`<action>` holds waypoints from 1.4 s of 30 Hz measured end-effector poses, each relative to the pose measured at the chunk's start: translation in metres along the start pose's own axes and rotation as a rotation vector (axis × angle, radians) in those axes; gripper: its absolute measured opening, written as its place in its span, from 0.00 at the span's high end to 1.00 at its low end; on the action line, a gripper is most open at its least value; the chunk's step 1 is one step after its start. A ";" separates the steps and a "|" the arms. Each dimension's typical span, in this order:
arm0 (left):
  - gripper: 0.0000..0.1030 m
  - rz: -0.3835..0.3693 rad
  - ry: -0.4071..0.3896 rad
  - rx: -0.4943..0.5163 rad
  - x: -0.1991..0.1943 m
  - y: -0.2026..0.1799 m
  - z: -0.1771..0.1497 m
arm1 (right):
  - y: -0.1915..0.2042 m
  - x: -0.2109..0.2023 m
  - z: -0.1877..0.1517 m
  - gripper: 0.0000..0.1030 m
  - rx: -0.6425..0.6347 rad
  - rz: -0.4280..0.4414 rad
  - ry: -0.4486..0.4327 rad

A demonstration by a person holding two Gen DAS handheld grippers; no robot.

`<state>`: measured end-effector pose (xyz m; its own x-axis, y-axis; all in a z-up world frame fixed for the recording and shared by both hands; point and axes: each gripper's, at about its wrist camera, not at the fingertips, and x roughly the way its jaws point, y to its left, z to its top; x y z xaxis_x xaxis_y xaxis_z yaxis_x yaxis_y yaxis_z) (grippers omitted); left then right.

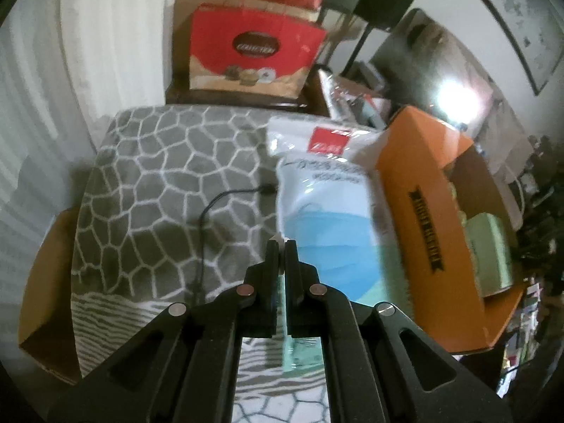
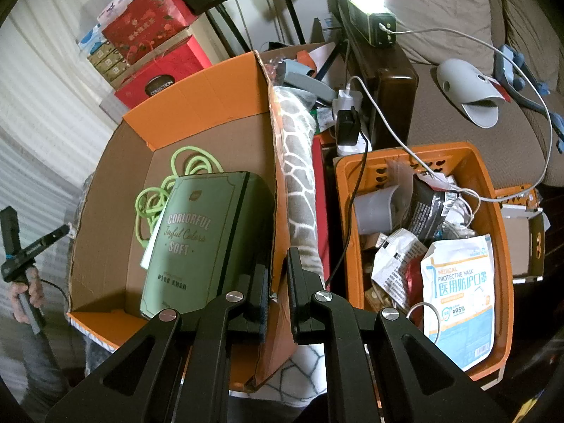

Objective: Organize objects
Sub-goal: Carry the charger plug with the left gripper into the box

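Observation:
My left gripper (image 1: 281, 243) is shut on the edge of a face-mask pack (image 1: 317, 194), white with a blue mask picture, held over the grey patterned blanket (image 1: 158, 183), beside the orange cardboard box (image 1: 423, 190). In the right wrist view my right gripper (image 2: 278, 264) is shut on the right wall of that orange box (image 2: 225, 98). Inside the box lie a green tissue pack (image 2: 201, 243) and a coiled green cable (image 2: 165, 190). The left gripper (image 2: 67, 230) shows at the far left, held in a hand.
An orange plastic basket (image 2: 493, 211) at right holds a second mask pack (image 2: 458, 292), wrappers and cables. Red gift boxes (image 1: 253, 53) are stacked behind the blanket. A black cable (image 1: 211, 204) lies on the blanket. A power strip (image 2: 347, 120), lamp and sofa stand beyond.

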<state>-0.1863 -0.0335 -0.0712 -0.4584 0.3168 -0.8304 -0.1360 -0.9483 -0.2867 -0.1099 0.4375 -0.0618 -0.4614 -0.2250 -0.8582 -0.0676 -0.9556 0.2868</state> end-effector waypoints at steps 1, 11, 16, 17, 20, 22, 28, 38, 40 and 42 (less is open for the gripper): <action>0.97 -0.005 -0.006 0.004 -0.003 -0.003 0.001 | 0.000 0.000 0.000 0.92 0.000 0.000 0.000; 0.97 -0.028 -0.037 0.046 -0.021 -0.041 0.010 | -0.001 0.000 -0.002 0.92 0.002 0.003 -0.002; 0.97 -0.036 -0.058 0.083 -0.026 -0.066 0.012 | -0.001 0.000 -0.002 0.92 0.003 0.003 -0.001; 0.97 -0.038 -0.061 0.089 -0.027 -0.070 0.013 | -0.001 0.000 -0.002 0.92 0.003 0.004 -0.002; 0.97 -0.047 -0.071 0.106 -0.029 -0.083 0.013 | 0.000 0.000 -0.002 0.92 0.002 0.003 -0.002; 0.97 -0.057 -0.074 0.120 -0.031 -0.093 0.013 | -0.001 0.000 -0.001 0.92 0.003 0.003 -0.001; 0.97 -0.075 -0.081 0.161 -0.033 -0.120 0.012 | -0.002 0.000 -0.004 0.92 0.007 0.008 -0.003; 0.97 -0.089 -0.081 0.198 -0.032 -0.153 0.005 | -0.002 0.000 -0.003 0.92 0.008 0.009 -0.004; 0.97 -0.092 -0.079 0.201 -0.030 -0.157 0.004 | -0.001 0.000 -0.003 0.92 0.009 0.010 -0.004; 0.97 -0.097 -0.075 0.207 -0.028 -0.163 0.003 | -0.001 -0.001 -0.002 0.92 0.009 0.010 -0.004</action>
<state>-0.1540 0.1117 0.0002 -0.4971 0.4116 -0.7639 -0.3558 -0.8996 -0.2532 -0.1075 0.4384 -0.0623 -0.4659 -0.2334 -0.8535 -0.0711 -0.9516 0.2991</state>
